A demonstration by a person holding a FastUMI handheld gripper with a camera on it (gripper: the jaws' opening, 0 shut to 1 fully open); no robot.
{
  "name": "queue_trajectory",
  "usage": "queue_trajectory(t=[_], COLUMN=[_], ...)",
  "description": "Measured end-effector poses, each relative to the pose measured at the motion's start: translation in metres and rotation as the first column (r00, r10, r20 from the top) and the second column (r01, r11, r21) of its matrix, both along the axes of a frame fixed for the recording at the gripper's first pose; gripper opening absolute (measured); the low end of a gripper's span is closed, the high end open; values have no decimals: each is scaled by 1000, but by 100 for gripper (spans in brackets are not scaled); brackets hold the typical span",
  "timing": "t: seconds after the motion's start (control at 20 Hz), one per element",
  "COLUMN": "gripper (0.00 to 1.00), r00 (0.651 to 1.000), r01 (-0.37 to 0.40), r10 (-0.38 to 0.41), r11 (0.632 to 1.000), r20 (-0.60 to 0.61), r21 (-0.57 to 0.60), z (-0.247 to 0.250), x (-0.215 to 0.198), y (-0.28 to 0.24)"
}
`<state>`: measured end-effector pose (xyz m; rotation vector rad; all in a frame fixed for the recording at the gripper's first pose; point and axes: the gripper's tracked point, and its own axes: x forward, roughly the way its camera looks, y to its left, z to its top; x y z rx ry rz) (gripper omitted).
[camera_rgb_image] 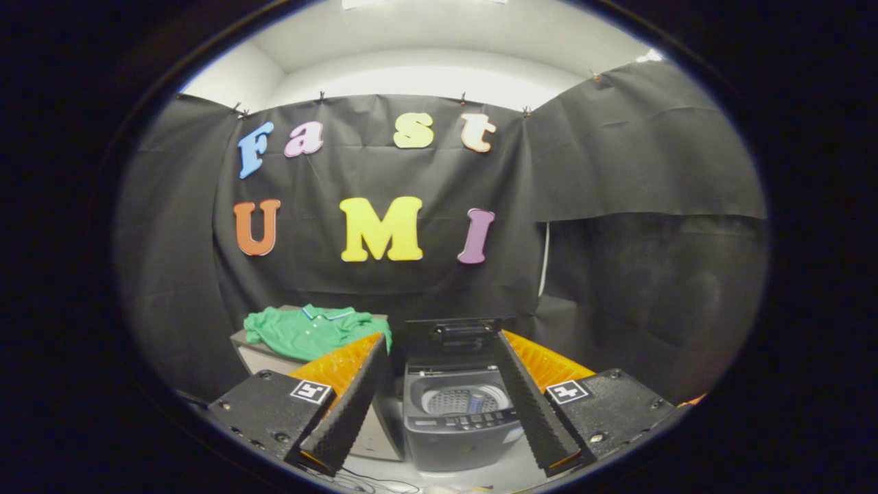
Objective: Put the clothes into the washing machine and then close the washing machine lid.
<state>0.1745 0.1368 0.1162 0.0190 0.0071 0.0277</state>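
The gripper (439, 384), its ribbed black fingers (350, 405) spread wide and holding nothing, frames a small grey washing machine (458, 418) with its lid (458, 336) raised upright and perforated metal drum exposed. A crumpled green polo shirt (309, 331) drapes over a boxy stand (257, 357) just beside the machine.

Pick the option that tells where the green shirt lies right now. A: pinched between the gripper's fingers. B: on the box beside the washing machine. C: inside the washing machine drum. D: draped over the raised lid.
B: the green shirt lies spread on the box beside the washing machine, whose lid stands raised; the gripper is open, holding nothing.
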Motion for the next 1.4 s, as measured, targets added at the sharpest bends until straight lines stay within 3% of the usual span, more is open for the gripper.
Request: queue_trajectory(t=[0.35,0.7,1.05,1.4], gripper=[99,99,98,98], r00=[989,955,896,862], r01=[-108,-194,-245,-196], r10=[110,191,212,138], r11=[994,981,969,978], r20=[-95,-228,-389,-488], r21=[30,6,-35,-69], z=[15,-23,-100,-149], x=[125,226,280,303], y=[117,222,290,298])
